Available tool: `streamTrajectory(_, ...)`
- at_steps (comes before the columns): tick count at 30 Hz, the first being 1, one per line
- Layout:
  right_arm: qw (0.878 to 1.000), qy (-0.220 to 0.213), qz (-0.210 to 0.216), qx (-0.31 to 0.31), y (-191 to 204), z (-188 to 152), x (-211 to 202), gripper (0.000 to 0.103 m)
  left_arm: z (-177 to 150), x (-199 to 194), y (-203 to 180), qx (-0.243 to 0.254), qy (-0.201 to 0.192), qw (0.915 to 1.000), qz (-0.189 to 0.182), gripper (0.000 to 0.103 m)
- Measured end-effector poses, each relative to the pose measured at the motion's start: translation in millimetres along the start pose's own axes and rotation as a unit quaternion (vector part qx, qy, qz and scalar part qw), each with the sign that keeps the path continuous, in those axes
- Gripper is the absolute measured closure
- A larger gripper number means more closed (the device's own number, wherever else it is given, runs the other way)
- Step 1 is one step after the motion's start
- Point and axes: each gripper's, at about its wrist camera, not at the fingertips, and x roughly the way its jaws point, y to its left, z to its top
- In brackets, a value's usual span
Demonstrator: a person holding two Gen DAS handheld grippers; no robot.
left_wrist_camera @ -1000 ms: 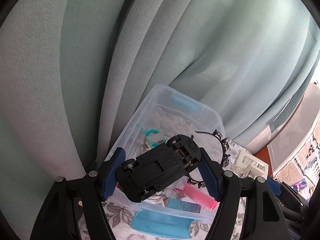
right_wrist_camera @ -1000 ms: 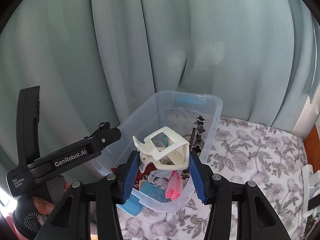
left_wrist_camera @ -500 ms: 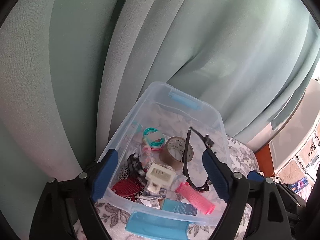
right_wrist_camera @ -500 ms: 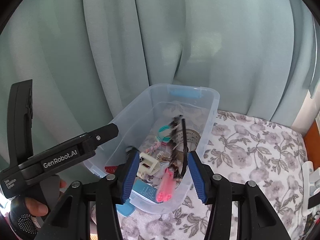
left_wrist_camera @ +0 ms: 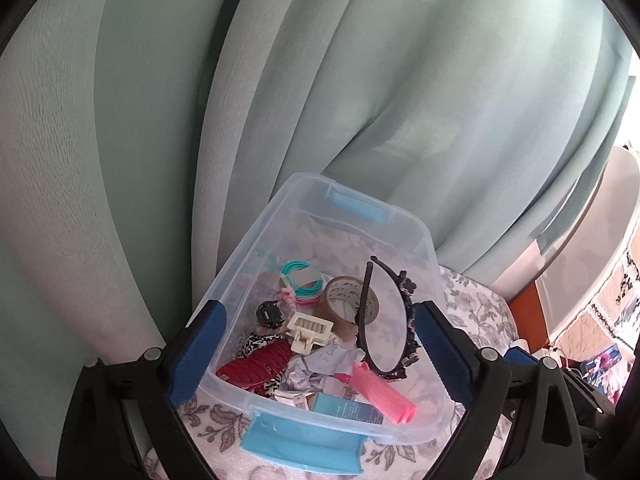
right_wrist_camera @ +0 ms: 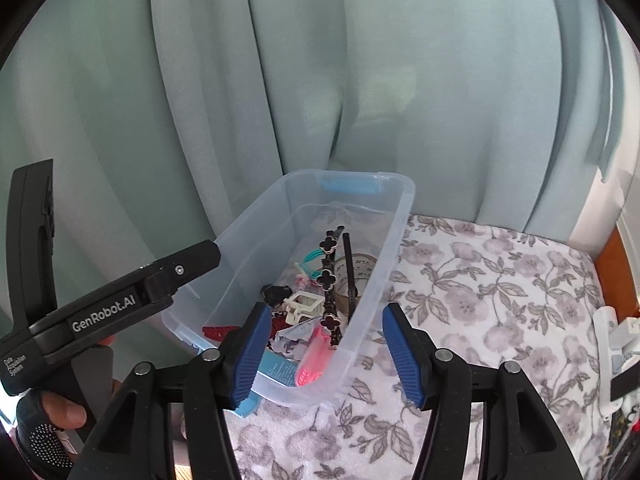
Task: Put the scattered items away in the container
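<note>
A clear plastic container with blue latches stands on the floral cloth against the curtain; it also shows in the right wrist view. Inside lie a black headband, a tape roll, teal hair ties, a white clip, a red claw clip, a pink roller and crumpled paper. My left gripper is open and empty above the container's near end. My right gripper is open and empty at the container's near right corner.
A pale green curtain hangs right behind the container. The floral cloth stretches to the right. A wooden edge and white objects sit at the far right. The left gripper's body and gloved hand show at left.
The left gripper opened and let go of the black toy car. The right gripper opened and let go of the white clip, which now lies in the container. Both grippers stand wider.
</note>
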Motion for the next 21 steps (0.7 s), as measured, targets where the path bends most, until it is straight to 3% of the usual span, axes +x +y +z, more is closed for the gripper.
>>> streamTrajectory(9,1.000,-0.007,-0.002,0.004,-4.6,-5.0,-23.0,0.033,-3.9,-17.3,-19.5,0.032,-0.014,0.9994,0.000,0.001)
streamTrajectory(13,1.000,-0.011,-0.003,0.007,-7.6,-9.8,-34.1,0.023,-5.1,-27.2,-26.3,0.039,-0.018,0.9991,-0.003,0.001)
streamTrajectory(20,0.999,-0.027,-0.009,0.024,-17.8,-18.0,-56.3,0.018,-12.4,-38.7,-41.6,0.052,-0.006,0.9986,-0.005,0.001)
streamTrajectory(21,0.999,-0.029,-0.009,0.027,-19.8,-19.0,-59.3,0.012,-13.6,-40.7,-44.7,0.056,-0.005,0.9984,-0.005,0.001)
